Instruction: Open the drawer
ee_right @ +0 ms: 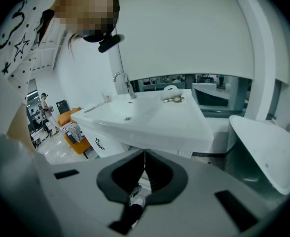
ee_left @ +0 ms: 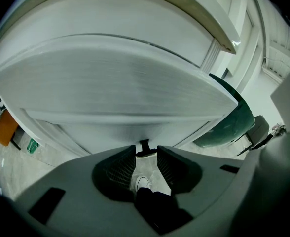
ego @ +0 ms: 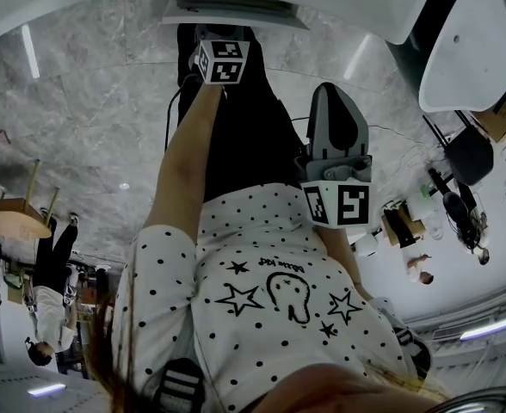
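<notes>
The left gripper view is filled by a white drawer front [ee_left: 115, 88]. A small black handle [ee_left: 144, 145] sticks out of its lower edge. My left gripper [ee_left: 146, 154] holds that handle between its tips, and the jaws stand a narrow gap apart around it. In the head view my left gripper [ego: 213, 33] reaches out at arm's length to the white cabinet [ego: 236, 7]. My right gripper [ego: 332, 101] hangs closer in, away from the cabinet. Seen in its own view, the right gripper [ee_right: 145, 152] is shut with nothing in it.
A white counter [ee_right: 184, 127] with a basin and a tap [ee_right: 123, 80] lies ahead of the right gripper. A white shell chair [ee_right: 268, 152] stands to its right. A dark green tub chair [ee_left: 231, 122] stands beside the cabinet. The floor [ego: 81, 119] is grey marble.
</notes>
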`<move>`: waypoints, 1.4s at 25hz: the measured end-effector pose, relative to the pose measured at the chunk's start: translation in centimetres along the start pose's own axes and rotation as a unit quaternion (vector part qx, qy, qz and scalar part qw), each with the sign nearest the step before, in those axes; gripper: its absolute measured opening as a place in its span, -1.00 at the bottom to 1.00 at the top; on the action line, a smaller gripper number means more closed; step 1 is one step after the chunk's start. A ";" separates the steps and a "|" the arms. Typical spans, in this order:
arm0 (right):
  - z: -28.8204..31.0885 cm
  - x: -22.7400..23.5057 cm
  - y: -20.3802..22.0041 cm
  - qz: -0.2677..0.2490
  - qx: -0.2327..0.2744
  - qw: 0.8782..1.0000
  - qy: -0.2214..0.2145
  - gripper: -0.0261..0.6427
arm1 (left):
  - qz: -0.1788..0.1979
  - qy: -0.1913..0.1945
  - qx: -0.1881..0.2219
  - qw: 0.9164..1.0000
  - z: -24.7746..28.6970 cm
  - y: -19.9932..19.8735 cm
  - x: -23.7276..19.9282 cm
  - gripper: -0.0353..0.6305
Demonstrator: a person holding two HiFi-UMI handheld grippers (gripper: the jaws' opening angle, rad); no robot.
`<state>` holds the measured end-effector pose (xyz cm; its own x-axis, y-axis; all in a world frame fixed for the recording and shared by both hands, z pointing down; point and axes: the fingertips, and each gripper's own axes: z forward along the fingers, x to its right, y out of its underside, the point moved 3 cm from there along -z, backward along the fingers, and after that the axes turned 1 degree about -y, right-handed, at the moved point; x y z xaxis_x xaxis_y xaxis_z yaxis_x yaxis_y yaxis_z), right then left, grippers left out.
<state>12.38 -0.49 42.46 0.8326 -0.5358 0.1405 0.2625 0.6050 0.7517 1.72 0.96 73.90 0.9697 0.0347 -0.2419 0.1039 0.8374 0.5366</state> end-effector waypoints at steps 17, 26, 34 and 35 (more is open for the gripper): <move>0.8 -0.7 -0.9 0.015 0.018 1.000 -0.012 -0.88 | -0.013 0.001 0.007 1.000 -4.0 -0.9 -0.1 -0.86; 1.0 -0.4 -0.8 0.037 0.018 0.999 -0.006 -0.88 | -0.010 0.009 0.028 1.000 -6.2 -3.0 0.7 -0.88; 0.5 -0.5 -1.6 0.039 0.031 0.999 -0.006 -0.88 | -0.023 0.006 0.026 0.999 -8.3 -4.0 0.7 -0.88; 0.4 -0.5 -1.7 0.039 0.033 0.999 -0.006 -0.88 | -0.023 0.006 0.027 0.999 -8.5 -4.2 0.7 -0.88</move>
<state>11.32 -1.52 41.36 0.8436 -0.4950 0.2079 0.1636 0.6059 0.7785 0.10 2.12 64.59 0.9612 0.0041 -0.2760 0.1594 0.8082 0.5670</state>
